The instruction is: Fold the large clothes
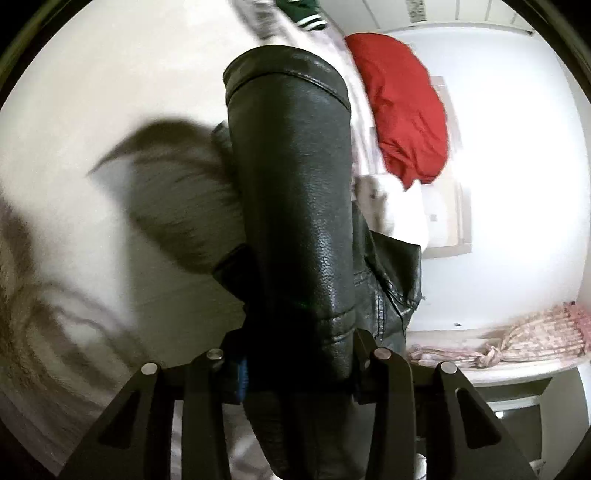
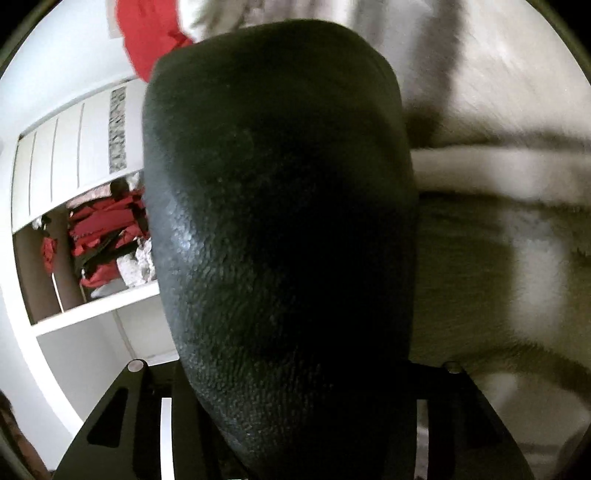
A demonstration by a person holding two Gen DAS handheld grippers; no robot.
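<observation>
A black leather jacket fills the middle of the left wrist view. My left gripper is shut on it, and the leather rises from between the fingers above a white bed surface. In the right wrist view the same black jacket bulges close to the lens and hides the fingertips. My right gripper is shut on it. Both frames are motion-blurred.
A red garment lies on the bed to the right, with a green striped garment at the top. A pink patterned cloth lies on a white shelf. An open wardrobe with red clothes stands at left.
</observation>
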